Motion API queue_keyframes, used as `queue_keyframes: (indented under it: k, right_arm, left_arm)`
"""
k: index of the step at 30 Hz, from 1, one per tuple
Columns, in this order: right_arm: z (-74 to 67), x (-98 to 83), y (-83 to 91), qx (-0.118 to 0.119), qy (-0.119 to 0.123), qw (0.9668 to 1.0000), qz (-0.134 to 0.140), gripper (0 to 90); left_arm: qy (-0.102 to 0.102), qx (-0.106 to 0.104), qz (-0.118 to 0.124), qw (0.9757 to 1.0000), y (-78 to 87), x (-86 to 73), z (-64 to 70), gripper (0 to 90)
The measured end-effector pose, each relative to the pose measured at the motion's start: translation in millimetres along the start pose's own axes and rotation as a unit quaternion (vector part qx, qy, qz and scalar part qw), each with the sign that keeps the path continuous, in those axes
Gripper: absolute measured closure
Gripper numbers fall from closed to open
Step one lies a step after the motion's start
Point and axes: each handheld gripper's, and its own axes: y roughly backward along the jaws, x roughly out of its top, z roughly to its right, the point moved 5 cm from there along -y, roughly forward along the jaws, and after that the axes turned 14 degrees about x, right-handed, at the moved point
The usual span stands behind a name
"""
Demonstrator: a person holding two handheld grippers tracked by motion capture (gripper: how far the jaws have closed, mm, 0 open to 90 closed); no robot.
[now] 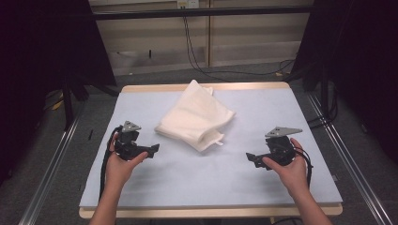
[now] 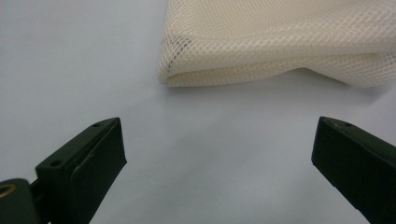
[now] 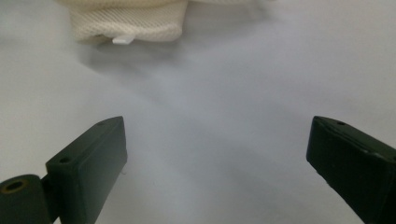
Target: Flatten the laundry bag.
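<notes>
A folded cream mesh bag [image 1: 196, 116] lies on the pale blue table mat [image 1: 206, 183], toward the far middle. Its rounded folded corner [image 2: 177, 74] fills the top of the left gripper view; its edge with a small white tag [image 3: 123, 39] is at the top left of the right gripper view. My left gripper [image 1: 152, 151] is held low at the left, a short way from the bag's near-left corner, jaws wide apart and empty. My right gripper [image 1: 251, 158] is held at the right, pointing left toward the bag, also open with nothing between its jaws.
The mat covers a wooden table [image 1: 206, 212] whose edge shows at front and back. Metal rails [image 1: 47, 168] run along both sides on the floor. Black cables [image 1: 197, 61] hang and trail behind the table. Bare mat lies between the two grippers.
</notes>
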Motion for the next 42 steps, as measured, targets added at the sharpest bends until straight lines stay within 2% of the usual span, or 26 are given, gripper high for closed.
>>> queue_keyframes:
  k: [5,9,16,17,18,20,23,27,29,33,34,37,42]
  right_arm:
    - [4.7,-6.4,-2.3,0.001,0.001,1.0000,-0.004,4.2]
    - [6.1,-9.6,-4.2,-0.005,0.007,0.9999,-0.011,4.2]
    - [5.7,-12.6,-7.2,0.005,0.017,0.9998,-0.013,4.5]
    - [5.1,-13.9,-6.8,0.008,0.014,0.9997,-0.016,4.6]
    - [5.7,-14.6,-7.1,0.010,0.017,0.9997,-0.016,4.6]
    - [5.4,-16.1,-5.9,0.009,0.014,0.9997,-0.016,4.9]
    - [5.6,-16.2,-4.9,0.009,0.017,0.9997,-0.014,5.1]
    - [5.2,-16.0,-6.6,0.015,0.015,0.9997,-0.014,5.2]
    - [4.5,-16.5,-7.4,0.018,0.012,0.9996,-0.017,5.3]
    - [4.5,-16.0,-9.1,0.024,0.015,0.9995,-0.018,5.4]
    - [4.4,-15.9,-9.3,0.025,0.014,0.9994,-0.018,5.5]
    - [4.2,-15.4,-9.7,0.028,0.016,0.9993,-0.019,5.7]
    - [3.5,-15.4,-11.8,0.028,0.019,0.9992,-0.021,6.1]
  left_arm:
    - [-0.018,-0.010,-0.012,0.9997,-1.8,-1.3,5.5,2.7]
    - [-0.023,-0.017,-0.012,0.9995,1.0,-0.2,9.2,2.9]
    - [-0.025,-0.035,-0.007,0.9991,-2.2,7.4,23.3,3.4]
    - [-0.033,-0.042,-0.007,0.9985,-4.0,11.2,28.2,3.8]
    - [-0.024,-0.047,-0.002,0.9986,-5.9,13.3,32.1,4.0]
    - [-0.022,-0.058,0.002,0.9981,-8.9,17.3,39.2,4.7]
    - [-0.038,-0.072,0.001,0.9967,-12.5,22.2,50.8,5.1]
    - [-0.070,-0.079,-0.004,0.9944,-14.4,29.6,59.4,5.7]
    - [-0.073,-0.080,0.005,0.9941,-14.4,35.2,64.0,6.4]
    - [-0.085,-0.085,-0.001,0.9928,-16.9,42.9,75.7,6.6]
    - [-0.095,-0.080,-0.004,0.9922,-18.5,44.3,77.7,6.6]
    - [-0.102,-0.081,-0.006,0.9915,-22.7,48.9,85.7,6.7]
    - [-0.097,-0.094,-0.005,0.9909,-29.1,54.2,98.1,7.1]
